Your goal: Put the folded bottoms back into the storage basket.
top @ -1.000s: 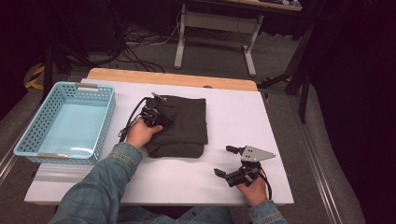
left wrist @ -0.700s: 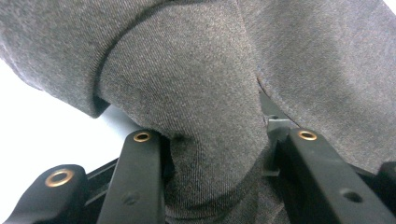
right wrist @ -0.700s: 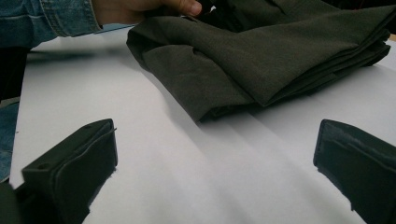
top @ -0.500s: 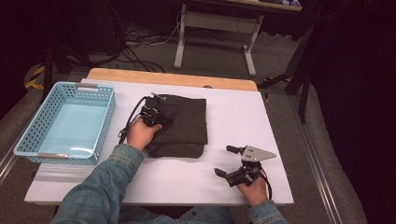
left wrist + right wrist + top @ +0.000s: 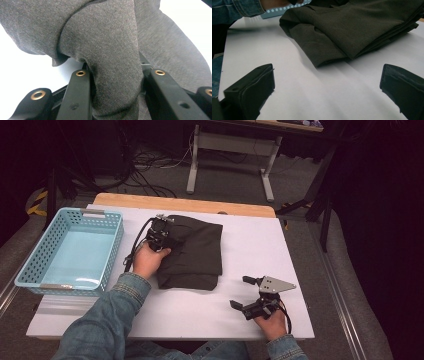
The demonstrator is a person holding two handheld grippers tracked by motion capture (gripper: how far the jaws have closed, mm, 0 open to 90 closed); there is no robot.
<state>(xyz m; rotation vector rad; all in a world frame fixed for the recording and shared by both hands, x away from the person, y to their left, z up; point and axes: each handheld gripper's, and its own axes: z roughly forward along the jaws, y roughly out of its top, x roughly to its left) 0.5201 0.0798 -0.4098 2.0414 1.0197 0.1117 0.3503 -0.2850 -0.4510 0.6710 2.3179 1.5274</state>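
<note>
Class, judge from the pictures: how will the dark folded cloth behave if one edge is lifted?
The dark folded cloth is probably floppy: a bunched fold sags between the left claw's jaws. Its stacked layers would likely slide apart and unfold. It seems light and unlikely to roll, lying flat on the white table.

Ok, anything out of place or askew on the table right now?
Nothing stands out. The folded dark garment lies fairly square on the white table, one fold bunched between the left hand-held gripper jaws, which have just been closing. The blue basket sits upright.

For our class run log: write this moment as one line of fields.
left claw: shut on dark cloth, jaws just closing | right claw: open, on table | basket: empty
</note>
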